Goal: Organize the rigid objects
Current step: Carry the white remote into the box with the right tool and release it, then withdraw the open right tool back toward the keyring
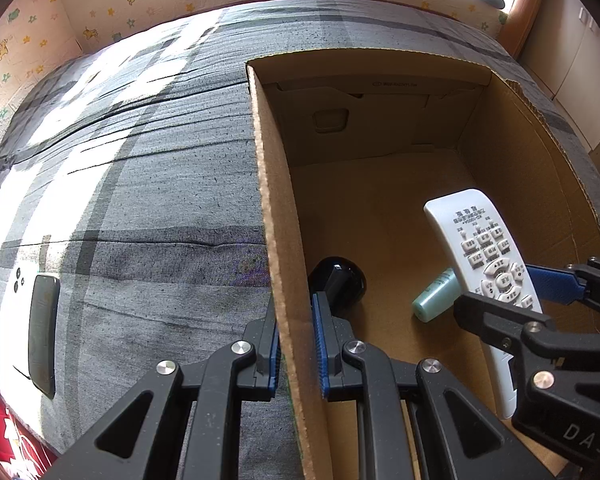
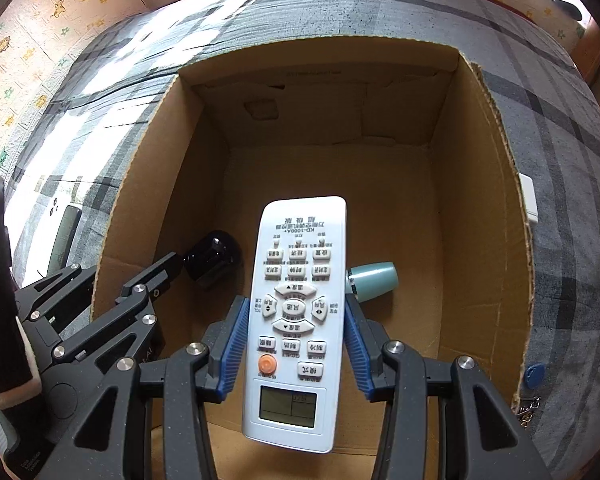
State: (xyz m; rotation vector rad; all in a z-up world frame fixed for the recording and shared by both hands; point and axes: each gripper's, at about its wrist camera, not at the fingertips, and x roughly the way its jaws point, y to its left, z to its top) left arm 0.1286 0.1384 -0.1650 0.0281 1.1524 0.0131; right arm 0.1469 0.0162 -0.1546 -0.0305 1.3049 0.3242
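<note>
Remote control (image 2: 298, 312), white, long and slim with rows of pale grey buttons, one orange button and a small display, is clamped across its width between the blue pads of the right gripper (image 2: 296, 334), over the open cardboard box (image 2: 488, 216) on the grey plaid bedcover (image 2: 572, 184). Left gripper (image 1: 296, 344) is pinched tight on the box's left wall. On the box floor lie a black object (image 2: 212, 258) by that wall and a teal bottle (image 2: 374, 280).

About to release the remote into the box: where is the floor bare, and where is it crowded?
Bare: the cardboard box floor from its far wall to the remote control, and along the right wall. Crowded: the near end, with the black object by the left wall and the teal bottle.
</note>
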